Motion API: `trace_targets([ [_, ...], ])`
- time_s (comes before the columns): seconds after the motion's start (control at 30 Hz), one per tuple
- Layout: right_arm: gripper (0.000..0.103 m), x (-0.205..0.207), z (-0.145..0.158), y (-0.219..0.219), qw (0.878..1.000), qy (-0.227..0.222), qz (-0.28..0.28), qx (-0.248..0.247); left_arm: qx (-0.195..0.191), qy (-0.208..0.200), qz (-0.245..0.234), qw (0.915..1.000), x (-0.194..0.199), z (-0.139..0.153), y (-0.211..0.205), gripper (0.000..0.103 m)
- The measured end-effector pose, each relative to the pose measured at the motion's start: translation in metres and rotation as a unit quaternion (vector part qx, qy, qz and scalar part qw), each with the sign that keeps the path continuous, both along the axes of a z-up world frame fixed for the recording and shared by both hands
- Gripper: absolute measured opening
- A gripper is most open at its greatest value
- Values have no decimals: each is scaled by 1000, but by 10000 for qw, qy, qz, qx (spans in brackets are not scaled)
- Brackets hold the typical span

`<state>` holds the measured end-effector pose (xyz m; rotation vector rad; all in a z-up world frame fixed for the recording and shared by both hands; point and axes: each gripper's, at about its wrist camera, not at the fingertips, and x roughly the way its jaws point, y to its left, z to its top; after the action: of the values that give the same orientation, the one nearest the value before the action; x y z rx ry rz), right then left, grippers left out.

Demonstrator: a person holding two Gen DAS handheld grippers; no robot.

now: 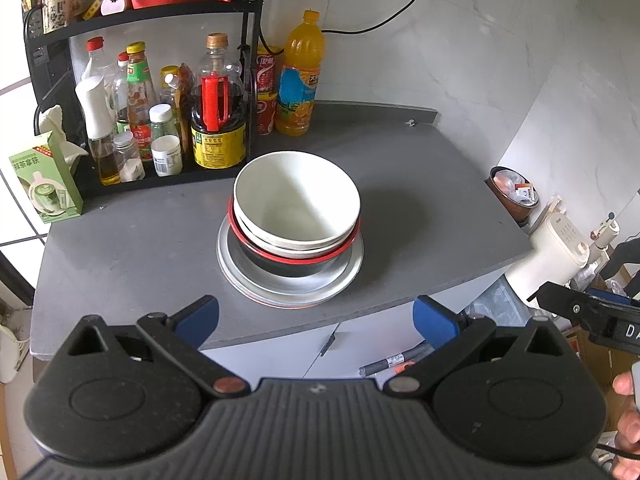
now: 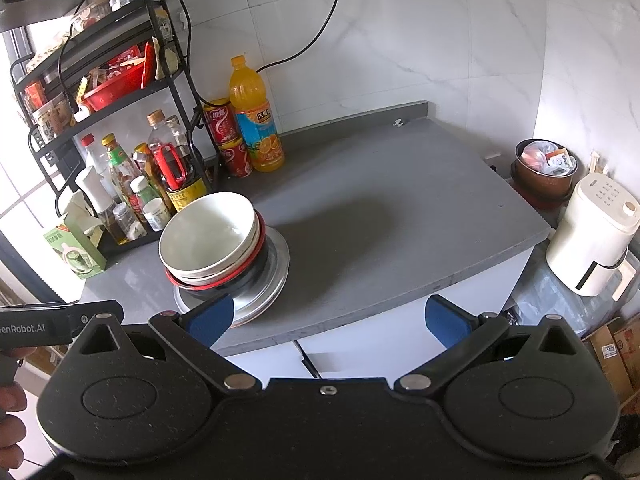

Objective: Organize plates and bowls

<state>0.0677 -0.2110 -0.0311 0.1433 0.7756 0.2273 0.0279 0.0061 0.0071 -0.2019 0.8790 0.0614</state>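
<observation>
Nesting in a red-rimmed bowl (image 1: 296, 262) on stacked plates (image 1: 290, 280), white bowls (image 1: 296, 200) top the worktop (image 1: 400, 200); bottles (image 1: 160, 112) behind; both grippers (image 1: 316, 320) (image 2: 328, 320) wide, empty

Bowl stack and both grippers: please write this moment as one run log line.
left gripper: open, empty | right gripper: open, empty | white bowl: top of stack | red-rimmed bowl: beneath | plates: bottom | counter: stack near rack

Matt grey countertop (image 1: 140, 240), faintly speckled. On it, a dull brushed-metal plate (image 1: 344, 276) under a glossy black bowl with a red rim (image 1: 280, 266). The top bowl (image 1: 296, 196) looks smooth, off-white, satin. Behind, a clear plastic juice bottle (image 1: 300, 76), shiny red cans (image 2: 224, 128), and a glossy marbled wall (image 2: 400, 40).
</observation>
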Motion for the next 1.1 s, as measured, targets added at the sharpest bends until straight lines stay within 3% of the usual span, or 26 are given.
trace_targets([
  [1.1,103,-3,1,-2,10000,3,51,11,40,49,83,9999,-6,2,-3,102],
])
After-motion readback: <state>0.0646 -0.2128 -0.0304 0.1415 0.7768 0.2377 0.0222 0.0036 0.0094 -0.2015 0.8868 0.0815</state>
